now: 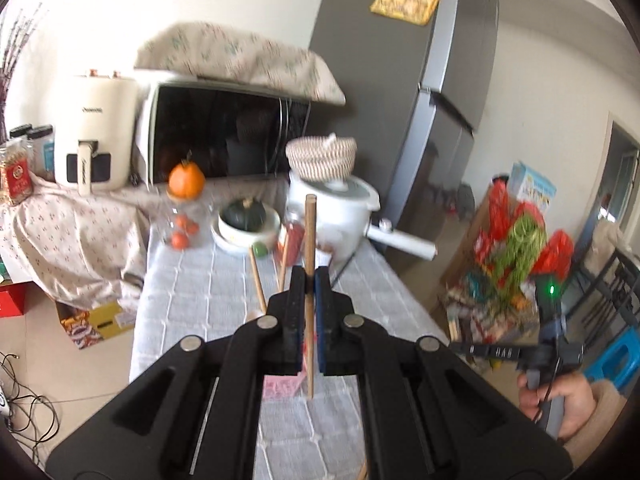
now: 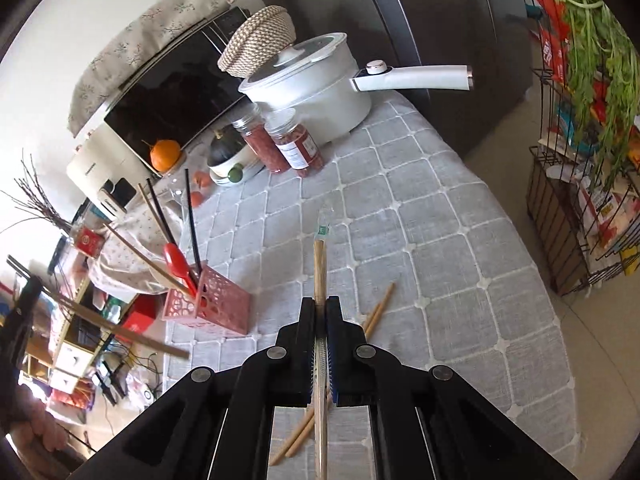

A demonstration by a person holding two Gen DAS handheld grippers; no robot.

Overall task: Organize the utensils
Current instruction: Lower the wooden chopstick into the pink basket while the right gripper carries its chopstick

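My left gripper [image 1: 309,280] is shut on a single wooden chopstick [image 1: 310,236], held upright above the grey quilted table. It also shows in the right wrist view [image 2: 120,326] at far left. My right gripper [image 2: 321,304] is shut on a wrapped pair of wooden chopsticks [image 2: 320,268] that point forward over the table. A pink utensil holder [image 2: 212,304] stands near the table's left edge with a red spoon [image 2: 178,262], black chopsticks [image 2: 191,216] and wooden ones in it. Two loose wooden chopsticks [image 2: 378,312] lie on the cloth under my right gripper.
At the far end stand a white pot [image 2: 316,88] with a long handle, two jars [image 2: 296,148], a bowl with a squash [image 1: 245,216], an orange [image 1: 186,180], a microwave [image 1: 228,136] and an air fryer [image 1: 96,136]. A fridge [image 1: 420,92] and a wire rack with greens [image 2: 588,128] are at right.
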